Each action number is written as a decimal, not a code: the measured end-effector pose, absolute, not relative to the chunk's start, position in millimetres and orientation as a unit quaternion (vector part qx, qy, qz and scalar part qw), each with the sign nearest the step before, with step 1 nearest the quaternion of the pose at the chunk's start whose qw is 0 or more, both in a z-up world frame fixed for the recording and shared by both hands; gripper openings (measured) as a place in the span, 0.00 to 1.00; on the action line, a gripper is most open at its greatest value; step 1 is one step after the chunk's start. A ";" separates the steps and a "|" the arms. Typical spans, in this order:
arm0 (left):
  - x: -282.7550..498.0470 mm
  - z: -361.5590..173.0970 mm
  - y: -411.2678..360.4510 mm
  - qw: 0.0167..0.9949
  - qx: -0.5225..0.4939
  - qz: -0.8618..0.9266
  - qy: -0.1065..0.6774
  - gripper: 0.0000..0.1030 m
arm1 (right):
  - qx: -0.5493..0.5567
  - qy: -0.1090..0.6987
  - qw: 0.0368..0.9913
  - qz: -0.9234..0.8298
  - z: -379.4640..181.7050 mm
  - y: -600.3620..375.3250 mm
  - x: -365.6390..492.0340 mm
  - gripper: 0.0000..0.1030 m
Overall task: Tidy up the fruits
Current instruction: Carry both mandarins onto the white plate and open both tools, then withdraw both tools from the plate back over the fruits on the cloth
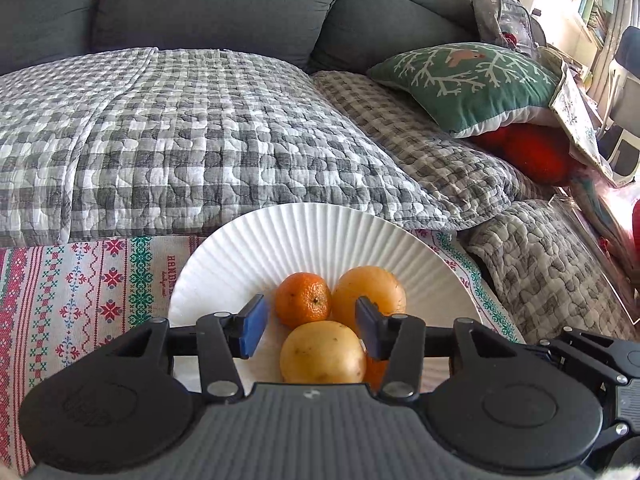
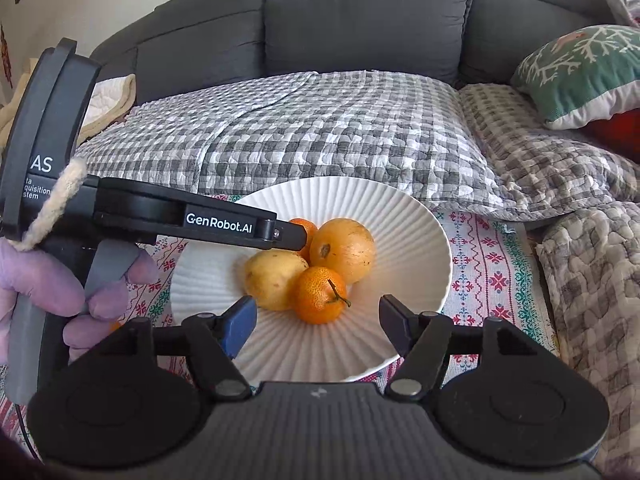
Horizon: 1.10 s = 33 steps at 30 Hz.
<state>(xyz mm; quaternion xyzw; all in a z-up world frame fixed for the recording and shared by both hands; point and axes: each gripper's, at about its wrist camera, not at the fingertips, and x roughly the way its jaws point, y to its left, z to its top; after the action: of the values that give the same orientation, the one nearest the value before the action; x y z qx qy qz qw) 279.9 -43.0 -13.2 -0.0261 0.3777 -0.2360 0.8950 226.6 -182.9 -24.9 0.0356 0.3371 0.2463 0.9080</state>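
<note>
Four citrus fruits sit clustered in a white ribbed bowl (image 2: 404, 216). The left gripper (image 1: 312, 330) has spread jaws flanking a yellow fruit (image 1: 322, 354); the right gripper (image 2: 316, 320) gapes before a stemmed mandarin (image 2: 320, 294).

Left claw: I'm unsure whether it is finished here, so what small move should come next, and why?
Probably lift the left claw straight back. Its jaws are open, gripping nothing, and the yellow fruit between them sits with the others on the plate.
</note>
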 end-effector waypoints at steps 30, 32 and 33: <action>162.9 27.4 9.9 0.911 -0.005 -0.178 0.371 0.87 | 0.035 0.349 0.905 0.241 17.1 -203.7 138.8 0.94; 154.8 26.9 10.9 0.912 0.000 -0.175 0.370 0.88 | 0.038 0.350 0.905 0.239 17.7 -206.0 133.3 0.95; 152.2 26.6 11.1 0.912 0.002 -0.175 0.370 0.89 | 0.038 0.350 0.905 0.239 18.0 -206.9 131.2 0.95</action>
<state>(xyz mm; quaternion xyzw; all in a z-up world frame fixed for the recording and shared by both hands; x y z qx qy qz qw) 152.2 11.1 26.6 0.0016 0.3701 -0.1751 0.9124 131.2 -206.9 18.0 0.0383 0.3501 0.2387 0.9050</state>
